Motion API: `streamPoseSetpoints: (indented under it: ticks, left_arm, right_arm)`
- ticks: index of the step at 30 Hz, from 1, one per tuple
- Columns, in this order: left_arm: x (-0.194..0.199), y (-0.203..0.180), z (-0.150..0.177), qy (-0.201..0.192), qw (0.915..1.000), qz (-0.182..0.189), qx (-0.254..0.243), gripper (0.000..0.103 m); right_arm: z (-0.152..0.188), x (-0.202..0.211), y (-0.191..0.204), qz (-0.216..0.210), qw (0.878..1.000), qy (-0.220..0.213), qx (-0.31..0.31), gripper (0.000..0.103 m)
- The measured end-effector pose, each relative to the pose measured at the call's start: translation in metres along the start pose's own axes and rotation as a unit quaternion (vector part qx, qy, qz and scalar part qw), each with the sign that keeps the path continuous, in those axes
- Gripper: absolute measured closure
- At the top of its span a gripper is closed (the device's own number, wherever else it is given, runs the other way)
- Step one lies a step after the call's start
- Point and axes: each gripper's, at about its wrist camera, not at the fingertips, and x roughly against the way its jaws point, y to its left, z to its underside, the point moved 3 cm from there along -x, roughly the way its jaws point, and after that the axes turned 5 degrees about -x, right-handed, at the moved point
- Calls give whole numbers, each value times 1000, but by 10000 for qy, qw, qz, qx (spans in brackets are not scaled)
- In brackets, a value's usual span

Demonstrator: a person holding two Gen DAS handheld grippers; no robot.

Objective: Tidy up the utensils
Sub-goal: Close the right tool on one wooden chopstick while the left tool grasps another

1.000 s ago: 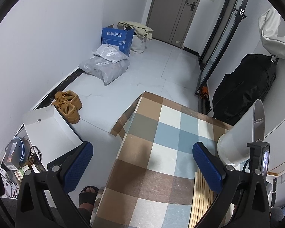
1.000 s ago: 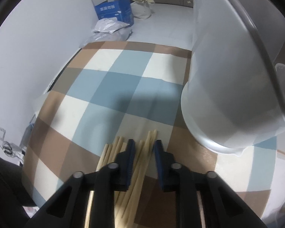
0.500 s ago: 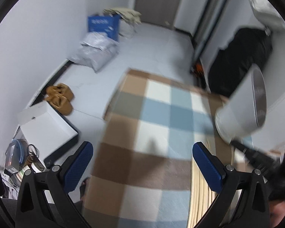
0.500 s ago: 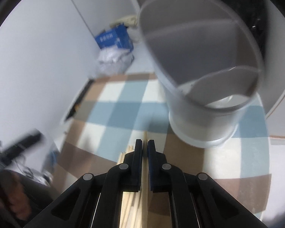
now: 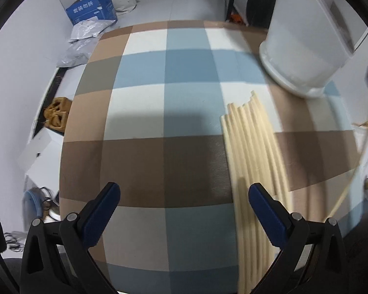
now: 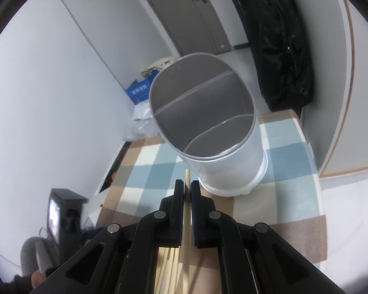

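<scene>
Checkered tablecloth point(image 5: 164, 112): our right gripper point(image 6: 187, 188) pinches one chopstick point(image 6: 187, 175), light, stiff, slippery; holder point(image 6: 208, 132) at 12. Left gripper point(image 5: 184, 196) gapes empty.

**Printed characters on the blue carton**

The only lettering stands on a blue cardboard box point(image 5: 92, 9) on the floor by the wall, beyond the far edge of the checked tablecloth. White Chinese characters run across its side, reading roughly "套装勿拆", with a smaller white line beneath, too small to read. The right wrist view shows the same box point(image 6: 139, 90), its print blurred.
</scene>
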Motion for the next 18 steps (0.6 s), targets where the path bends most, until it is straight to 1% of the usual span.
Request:
streamPoseSetpoints:
  ticks: [1,3,10,14,17,18]
  left_arm:
    - [-3,-1,2,55,10000,-43,-10,1]
    - [1,5,4,73,9998,69,146,1]
    - [3,15,7,119,9992,126,371,1]
    - [4,14,8,105,9995,-79,284,4]
    - [3,8,7,24,9997,-83,249,9]
    - [0,-1,2,-8,9997,-79,240,15]
  right_arm:
    - [-1,9,-3,-27,10000,-30,12,98]
    - [0,12,-1,-45,9999,-70,64,98]
    - [0,24,-6,-121,9997,-205,12,98]
    - [-1,28,-7,-184,9995,-239,-57,98]
    - [-2,30,-7,-201,9994,-269,-30,98]
    - [-2,31,-7,-209,9994,-279,-15,98]
